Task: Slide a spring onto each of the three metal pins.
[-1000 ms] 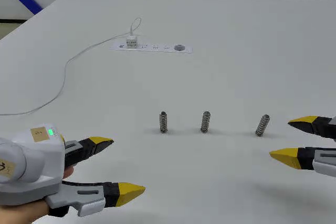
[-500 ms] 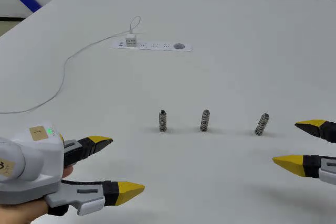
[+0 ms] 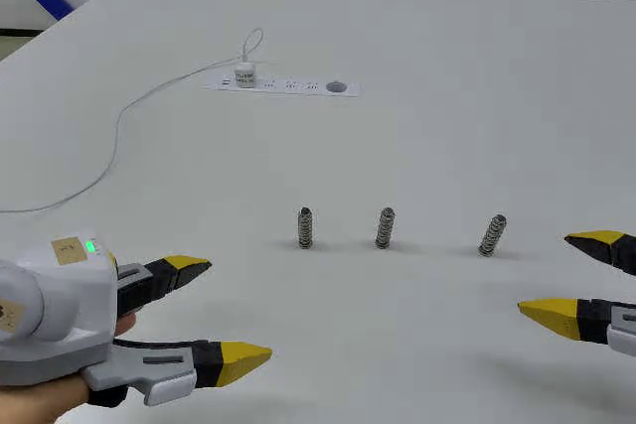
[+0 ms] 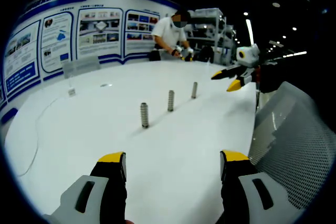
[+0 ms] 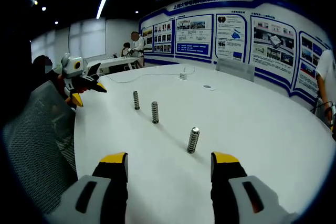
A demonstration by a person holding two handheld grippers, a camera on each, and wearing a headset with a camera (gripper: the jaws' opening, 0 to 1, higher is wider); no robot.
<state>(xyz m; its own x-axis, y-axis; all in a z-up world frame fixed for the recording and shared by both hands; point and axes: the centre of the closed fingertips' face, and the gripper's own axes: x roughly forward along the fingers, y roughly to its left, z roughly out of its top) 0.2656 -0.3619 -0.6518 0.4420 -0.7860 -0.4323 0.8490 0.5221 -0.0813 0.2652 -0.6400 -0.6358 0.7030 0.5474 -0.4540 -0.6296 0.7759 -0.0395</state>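
At the left edge of the white tabletop (image 3: 477,76), the left gripper (image 3: 237,309) hovers with its yellow-tipped jaws spread and empty. A white cable (image 3: 124,118) runs to a power strip (image 3: 283,86) farther back. Mid-table, the left spring (image 3: 305,228), middle spring (image 3: 386,228) and right spring (image 3: 493,235) stand in a row, well apart, the last leaning slightly. The right gripper (image 3: 545,274) is near it, jaws spread and empty. Blue-framed display boards (image 5: 233,30) line the wall.

No writing I can read, tan sticker (image 3: 68,250) atop my left gripper (image 3: 234,309) too blurred, wall posters (image 5: 231,32) behind the table (image 5: 252,108) illegible
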